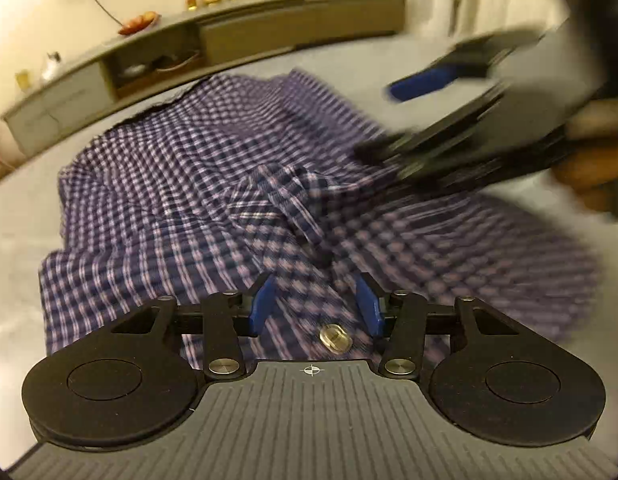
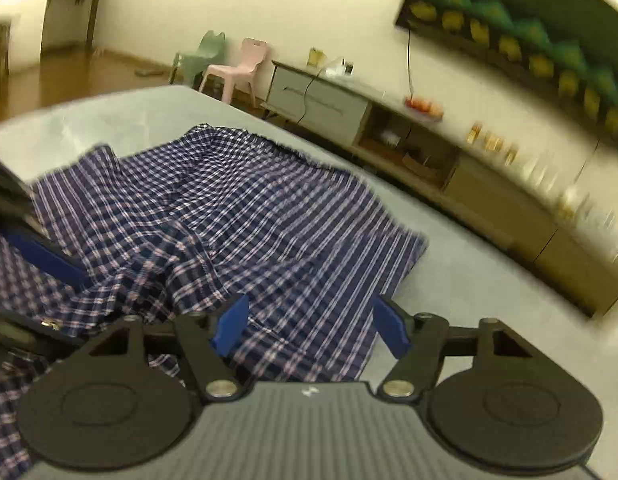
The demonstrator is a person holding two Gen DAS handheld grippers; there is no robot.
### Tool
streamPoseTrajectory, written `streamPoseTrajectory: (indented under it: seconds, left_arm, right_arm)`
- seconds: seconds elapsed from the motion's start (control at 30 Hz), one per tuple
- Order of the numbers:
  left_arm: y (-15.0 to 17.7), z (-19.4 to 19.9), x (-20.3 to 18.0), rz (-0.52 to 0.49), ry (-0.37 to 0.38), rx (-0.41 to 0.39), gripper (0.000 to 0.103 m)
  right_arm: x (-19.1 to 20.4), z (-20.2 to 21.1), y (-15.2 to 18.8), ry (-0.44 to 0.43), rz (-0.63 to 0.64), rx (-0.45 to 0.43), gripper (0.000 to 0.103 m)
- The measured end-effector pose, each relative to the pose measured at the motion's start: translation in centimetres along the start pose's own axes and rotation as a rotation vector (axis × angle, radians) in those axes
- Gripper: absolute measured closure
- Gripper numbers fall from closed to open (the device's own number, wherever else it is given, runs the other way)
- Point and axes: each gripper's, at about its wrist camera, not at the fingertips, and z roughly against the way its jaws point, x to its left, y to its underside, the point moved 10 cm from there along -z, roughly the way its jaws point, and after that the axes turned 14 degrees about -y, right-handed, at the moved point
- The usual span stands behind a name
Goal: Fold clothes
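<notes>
My left gripper [image 1: 315,300] sits low over the near part of the shirt [image 1: 197,168], its 2 blue fingers [image 1: 261,304] spread with plaid cloth lying between and under them; I cannot tell whether they touch it. The shirt, a blue-and-white plaid, lies spread and rumpled on the grey bed [image 1: 21,216], with a raised fold bunched up near its middle, just ahead of my left fingers. Further right, my right gripper [image 2: 309,328] hovers above the shirt's right edge, where cloth meets bare bed. Its 2 fingers [image 2: 231,328] are spread wide and hold nothing. From the left camera this gripper appears blurred at the upper right, with my hand [image 1: 589,160] around its handle. Beyond the bed a long low cabinet [image 2: 429,168] runs along the wall, and a pink chair [image 2: 239,70] stands past its left end.
</notes>
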Motion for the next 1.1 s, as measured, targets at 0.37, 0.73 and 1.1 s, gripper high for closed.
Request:
streamPoseTrajectory:
  seconds: [0.37,0.73,1.1]
  left_arm:
    - [1.2,0.9,2.6,0.250,0.041,-0.036,0.103]
    - [-1.0,-1.0,1.7,0.118,0.088,0.028,0.090]
    - [-0.8,4.5,5.8,0.344,0.107,-0.134,0.103]
  right_arm:
    - [-1.0,-0.1,0.9,-0.168,-0.166,0.004,0.036]
    - [4.2,-2.8,1.8,-0.291,-0.135,0.178,0.089]
    - [5.1,-3.8,0.0,-0.268,-0.103,0.149,0.087]
